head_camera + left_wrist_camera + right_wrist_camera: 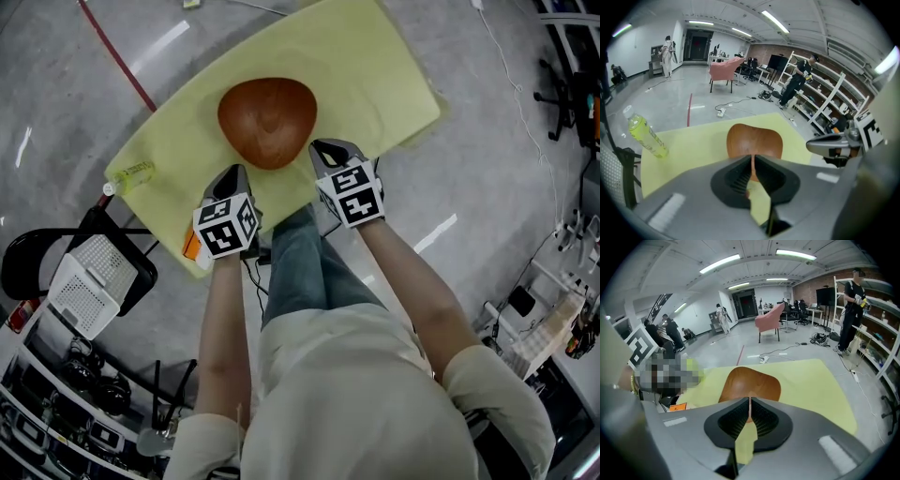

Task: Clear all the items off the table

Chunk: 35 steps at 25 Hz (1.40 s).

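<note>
A brown wooden bowl (267, 120) sits on the yellow-green table (375, 84), near its front edge. A bottle of yellow drink (131, 175) lies at the table's left edge, and it shows again as the bottle (645, 133) in the left gripper view. My left gripper (236, 172) hangs just short of the bowl's near left rim, its jaws shut and empty. My right gripper (328, 148) sits at the bowl's near right rim, also shut and empty. Each gripper view looks past closed jaws at the bowl (754, 139) (750, 382).
An orange tag (191, 247) lies by the table's near left corner. A black chair (56, 258) carrying a white mesh basket (89, 286) stands left of the table. A red floor line (117, 56), cables, shelving (825, 101), a pink chair (768, 317) and several people are farther off.
</note>
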Each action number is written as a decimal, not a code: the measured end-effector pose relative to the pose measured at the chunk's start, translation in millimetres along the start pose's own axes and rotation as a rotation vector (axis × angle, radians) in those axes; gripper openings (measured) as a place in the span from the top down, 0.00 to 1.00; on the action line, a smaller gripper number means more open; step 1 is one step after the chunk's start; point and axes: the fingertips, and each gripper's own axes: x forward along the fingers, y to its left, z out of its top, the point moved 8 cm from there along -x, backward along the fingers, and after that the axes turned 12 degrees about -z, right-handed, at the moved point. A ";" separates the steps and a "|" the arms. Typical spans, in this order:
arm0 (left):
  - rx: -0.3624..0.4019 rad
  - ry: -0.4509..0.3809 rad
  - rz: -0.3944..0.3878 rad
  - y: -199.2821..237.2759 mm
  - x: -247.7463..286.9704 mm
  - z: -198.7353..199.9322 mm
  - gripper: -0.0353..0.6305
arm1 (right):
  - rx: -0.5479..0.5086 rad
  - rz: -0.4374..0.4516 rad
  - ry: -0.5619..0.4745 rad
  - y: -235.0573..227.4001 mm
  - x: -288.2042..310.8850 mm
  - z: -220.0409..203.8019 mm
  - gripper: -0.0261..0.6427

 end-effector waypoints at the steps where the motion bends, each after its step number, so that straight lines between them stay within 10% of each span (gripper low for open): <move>1: -0.002 0.005 0.002 4.0 4.0 -0.4 0.88 | 0.005 -0.002 0.006 -0.4 5.3 -0.8 0.94; 35: -0.089 0.099 0.067 90.9 138.1 -10.7 0.64 | 0.151 -0.098 0.118 -50.0 143.3 -22.6 0.85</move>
